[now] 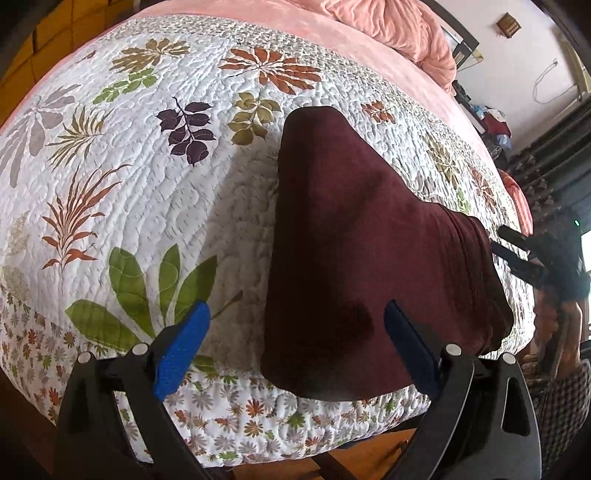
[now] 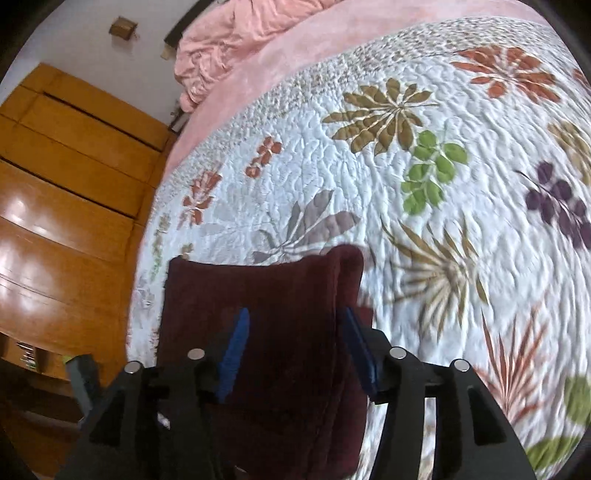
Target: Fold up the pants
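The maroon pants [image 1: 354, 236] lie folded in a compact stack on the floral quilt [image 1: 147, 177] near the bed's near edge. My left gripper [image 1: 295, 336] is open, its blue fingers [image 1: 181, 347] spread above the near end of the pants, holding nothing. In the right wrist view the pants [image 2: 266, 288] lie just beyond my right gripper [image 2: 295, 332], which is open with the folded stack between and under its blue fingers [image 2: 236, 343]. The right gripper also shows in the left wrist view [image 1: 517, 251], at the pants' far right side.
A pink blanket [image 1: 391, 26] is bunched at the head of the bed. A wooden wardrobe [image 2: 74, 192] stands beside the bed. The quilt's near edge [image 1: 236, 424] drops to the floor. Clutter [image 1: 495, 122] sits by the wall at the right.
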### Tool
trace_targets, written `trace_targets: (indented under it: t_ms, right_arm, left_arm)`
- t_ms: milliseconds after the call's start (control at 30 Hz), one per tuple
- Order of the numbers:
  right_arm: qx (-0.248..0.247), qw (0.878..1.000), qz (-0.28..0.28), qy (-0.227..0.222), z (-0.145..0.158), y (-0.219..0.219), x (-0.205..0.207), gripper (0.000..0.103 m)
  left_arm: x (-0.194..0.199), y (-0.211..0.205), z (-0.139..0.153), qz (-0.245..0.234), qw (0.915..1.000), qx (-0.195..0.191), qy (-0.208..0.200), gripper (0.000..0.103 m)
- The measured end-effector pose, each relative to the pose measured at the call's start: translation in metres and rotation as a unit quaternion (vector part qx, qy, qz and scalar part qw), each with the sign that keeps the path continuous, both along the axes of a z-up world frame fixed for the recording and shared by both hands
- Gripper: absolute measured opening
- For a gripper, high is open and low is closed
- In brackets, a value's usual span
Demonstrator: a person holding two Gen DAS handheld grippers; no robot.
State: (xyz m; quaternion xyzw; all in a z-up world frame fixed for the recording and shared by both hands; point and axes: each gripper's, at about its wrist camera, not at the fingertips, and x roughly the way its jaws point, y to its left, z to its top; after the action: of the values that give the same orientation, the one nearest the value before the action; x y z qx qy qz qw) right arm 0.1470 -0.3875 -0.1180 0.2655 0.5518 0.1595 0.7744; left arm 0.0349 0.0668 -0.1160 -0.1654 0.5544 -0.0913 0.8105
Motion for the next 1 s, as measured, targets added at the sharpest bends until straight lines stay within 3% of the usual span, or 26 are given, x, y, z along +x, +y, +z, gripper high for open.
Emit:
trace_targets:
  t_ms: [67, 133, 200, 333, 567, 700, 867, 1000]
  right_arm:
    - [-0.001, 1.0, 0.007, 0.016, -0.01, 0.006, 0.011, 0.054]
    - [0.009, 1.0, 0.015, 0.018, -0.013, 0.011, 0.016, 0.025]
    - [0.002, 1.0, 0.018, 0.015, -0.013, 0.016, 0.02, 0.012]
    - [-0.012, 1.0, 0.021, -0.016, 0.001, 0.015, 0.02, 0.007]
    - [-0.03, 0.999, 0.002, 0.019, -0.026, 0.007, 0.018, 0.008]
    - [-0.02, 1.0, -0.001, 0.005, -0.013, 0.004, 0.008, 0.031]
    - [0.0, 1.0, 0.012, -0.025, 0.018, -0.002, -0.043, 0.043]
    - [0.007, 0.999, 0.023, -0.025, 0.024, 0.0, -0.085, 0.052]
  left_arm:
    - [-0.001, 0.0, -0.001, 0.001, 1.0, 0.001, 0.003, 0.095]
    - [-0.001, 0.001, -0.002, 0.001, 1.0, 0.003, 0.007, 0.095]
    - [-0.001, 0.0, -0.003, 0.0, 0.9999, 0.005, 0.009, 0.095]
    - [0.0, -0.001, -0.003, -0.001, 0.9999, 0.004, 0.011, 0.095]
    - [0.003, -0.012, -0.005, -0.011, 0.9998, 0.005, 0.013, 0.095]
    - [0.002, -0.019, -0.003, -0.025, 0.9996, 0.011, 0.011, 0.095]
    - [-0.003, -0.018, -0.003, -0.022, 0.9997, 0.006, 0.01, 0.095]
    - [-0.006, -0.018, -0.006, -0.019, 0.9997, 0.002, 0.015, 0.095]
